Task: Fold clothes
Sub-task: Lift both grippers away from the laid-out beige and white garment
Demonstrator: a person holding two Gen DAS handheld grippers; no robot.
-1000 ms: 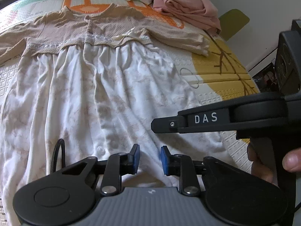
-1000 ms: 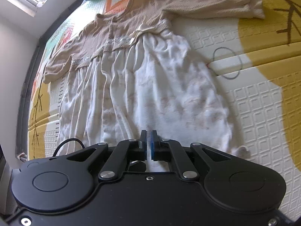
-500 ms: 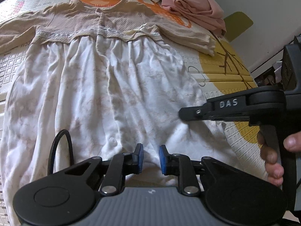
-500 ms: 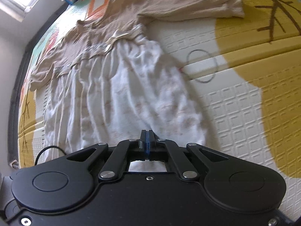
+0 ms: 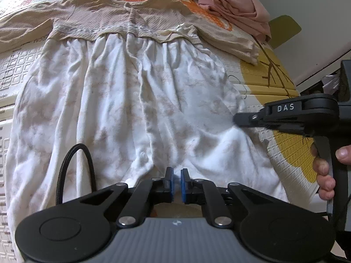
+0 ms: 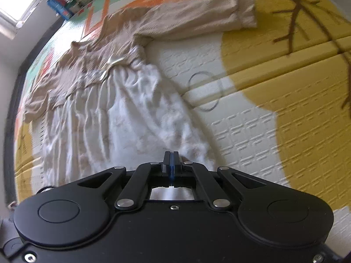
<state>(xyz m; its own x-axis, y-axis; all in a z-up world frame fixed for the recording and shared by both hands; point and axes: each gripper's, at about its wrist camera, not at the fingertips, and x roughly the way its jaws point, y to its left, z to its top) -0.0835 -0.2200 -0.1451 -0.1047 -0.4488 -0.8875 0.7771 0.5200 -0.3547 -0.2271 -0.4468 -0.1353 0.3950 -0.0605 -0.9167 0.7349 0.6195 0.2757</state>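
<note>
While the dress (image 5: 136, 100) lies spread flat on the play mat (image 6: 274, 131), face up with both sleeves out to the sides, its long axis runs straight away from the left gripper (image 5: 176, 183), hem nearest and neckline farthest; that axis is what any fold here turns on. Relative to the dress, the left gripper sits at the middle of the hem, its blue pads (image 5: 183, 187) a narrow gap apart with nothing visibly between them, so I read it as released, poised at the cloth's near edge; the right gripper (image 6: 171, 164) sits at the hem's right corner, fingers pressed together, and whether a pinch of white skirt is caught between them I cannot tell, since the cloth edge lies right at the tips and the view is blurred. A hand (image 5: 324, 168) grips the right tool's handle just off the dress's right side. Beyond the dress's right shoulder lies a crumpled pink garment (image 5: 234, 8). Both tools being at the hem end, a fold lengthwise toward the bodice looks the more natural judgement, though a sideways fold from the right corner fits too.
</note>
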